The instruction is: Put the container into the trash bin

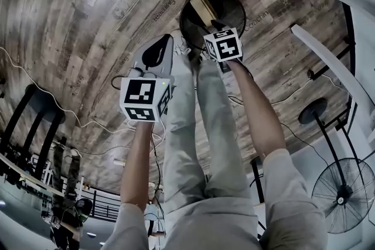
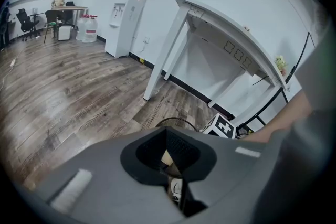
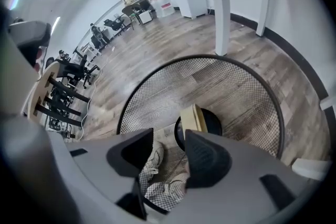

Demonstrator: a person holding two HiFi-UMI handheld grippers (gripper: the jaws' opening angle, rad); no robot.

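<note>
Looking down, head view: both arms reach forward past grey trouser legs (image 1: pixel 193 143) over a wood floor (image 1: pixel 88 20). The bin (image 1: pixel 234 6), round black mesh, stands on the floor just ahead of the feet. The right gripper (image 1: pixel 218 26) hangs over the bin's near rim, with its marker cube (image 1: pixel 222 44) facing the camera. The left gripper (image 1: pixel 161 47) is beside the bin on its left, outside the rim. A tan piece of the container (image 1: pixel 203 7) shows inside the bin, toward its left wall. A fan (image 1: pixel 343 187) on a stand is at the floor's right edge.

Left gripper view: the jaws of the left gripper (image 2: pixel 167 136) are closed together with the tips meeting. Nothing is held; only a thin slit shows lower down. An arc of the bin rim (image 2: pixel 176 120) shows just above the jaws, with the right gripper's cube (image 2: pixel 226 127) beside it. A white bench (image 2: pixel 231 34) stands behind. A water dispenser (image 2: pixel 128 13) is against the far wall.

Right gripper view: the jaws of the right gripper (image 3: pixel 169 136) are wide apart, pads on nothing. They point down into the bin (image 3: pixel 236 86). The container (image 3: pixel 193 117), tan and box-like, lies low in the bin against a dark round patch at the bottom. It is just beyond the right jaw's tip and clear of both pads. A pale shoe (image 3: pixel 153 157) shows through the mesh wall, in the gap between the jaws.
</note>
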